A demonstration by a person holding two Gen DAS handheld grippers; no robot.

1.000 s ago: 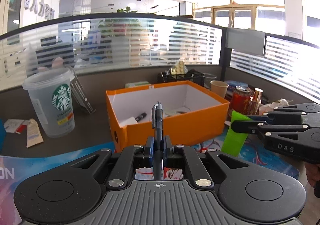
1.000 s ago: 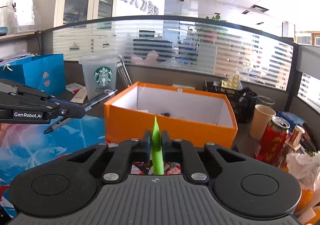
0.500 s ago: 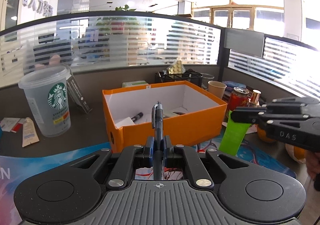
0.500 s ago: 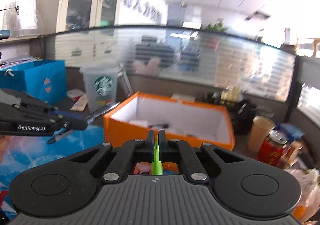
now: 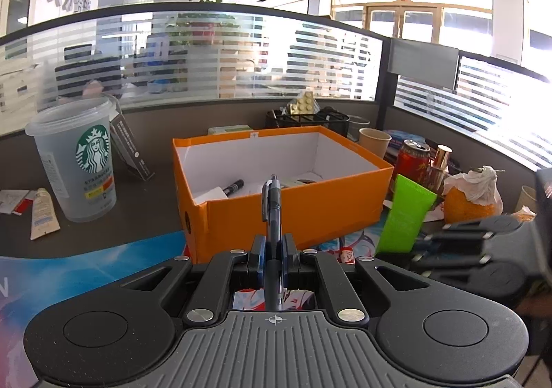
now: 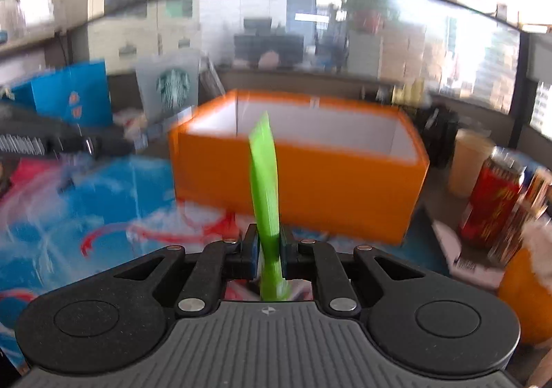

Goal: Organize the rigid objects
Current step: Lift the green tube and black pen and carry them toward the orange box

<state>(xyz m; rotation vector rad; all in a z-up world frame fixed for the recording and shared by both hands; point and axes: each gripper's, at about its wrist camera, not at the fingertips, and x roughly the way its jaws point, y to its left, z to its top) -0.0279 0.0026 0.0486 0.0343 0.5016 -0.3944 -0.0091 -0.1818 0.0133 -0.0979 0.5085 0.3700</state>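
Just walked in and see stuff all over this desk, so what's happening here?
A person is tidying with a handheld gripper in each hand. The left gripper is clamped on a dark blue pen, pointed at the open orange box, which already holds a black marker. The right gripper grips a flat green tube in front of the same box; its view is motion-blurred. Neither item is in the box yet.

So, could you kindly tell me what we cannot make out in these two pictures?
- Right wrist view: motion blur smears everything; the label on the red can is unreadable.
- Left wrist view: the near wall of the orange box hides most of its floor; only a black marker is identifiable.
- Left wrist view: the pen's lower end is hidden in the left tool.
- Left wrist view: the right tool, holding the green tube, is blurred.
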